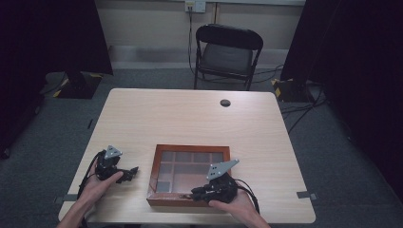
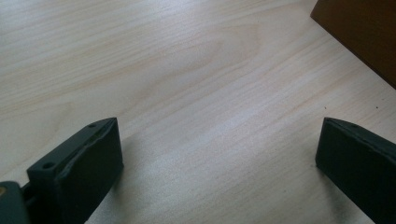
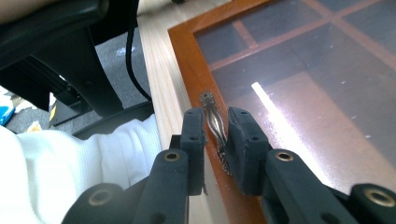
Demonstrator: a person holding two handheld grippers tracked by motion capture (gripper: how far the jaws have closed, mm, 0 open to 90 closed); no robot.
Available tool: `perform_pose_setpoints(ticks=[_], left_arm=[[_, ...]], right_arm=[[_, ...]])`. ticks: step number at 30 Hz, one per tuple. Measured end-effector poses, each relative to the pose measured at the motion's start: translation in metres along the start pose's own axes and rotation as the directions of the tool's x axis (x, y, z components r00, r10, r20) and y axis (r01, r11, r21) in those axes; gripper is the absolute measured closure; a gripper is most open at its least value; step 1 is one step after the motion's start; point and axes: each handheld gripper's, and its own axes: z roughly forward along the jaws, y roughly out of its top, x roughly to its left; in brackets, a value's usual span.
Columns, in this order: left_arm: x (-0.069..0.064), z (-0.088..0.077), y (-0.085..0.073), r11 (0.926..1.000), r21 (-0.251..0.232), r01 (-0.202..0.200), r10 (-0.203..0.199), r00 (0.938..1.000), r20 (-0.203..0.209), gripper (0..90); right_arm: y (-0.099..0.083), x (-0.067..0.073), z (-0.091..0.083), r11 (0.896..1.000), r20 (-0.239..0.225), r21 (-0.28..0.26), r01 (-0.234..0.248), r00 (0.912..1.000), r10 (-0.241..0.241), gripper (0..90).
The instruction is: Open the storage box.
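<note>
Right gripper view: the small metal handle (image 3: 215, 127) on the near rim of the glass-lidded brown wooden box (image 3: 187, 70) is straddled by the right gripper (image 3: 216, 122), jaws nearly closed on it. Lifting the lid is judged next, once the grip is firm; the left gripper (image 2: 217, 147) is held wide apart over the pale wooden table (image 2: 187, 70).

Box near the table's front edge, a gripper at each side

The box (image 1: 190, 175) lies on the table (image 1: 190, 118), toward the person's edge. The left gripper (image 1: 124, 174) rests on the table just left of the box; the right gripper (image 1: 197, 192) sits at its front rim, jaws either side of the handle (image 3: 216, 127). A chair (image 1: 227, 53) stands behind the table.
</note>
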Motion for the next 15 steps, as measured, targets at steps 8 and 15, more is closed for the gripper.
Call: perform_pose_setpoints(ticks=[8,15], left_arm=[[-0.0004,-0.0009,-0.0002,1.0000,0.005,-0.002,0.002,1.0000,-0.003,0.7],[-0.0027,-0.0034,0.0001,1.0000,-0.003,0.005,-0.005,1.0000,-0.002,6.8]], right_arm=[[0.0005,-0.0027,0.0066,1.000,-0.008,-0.001,0.013,0.9999,-0.013,78.8],[0.0018,-0.0023,0.0064,0.999,-0.002,0.003,0.033,0.9994,-0.033,81.9]])
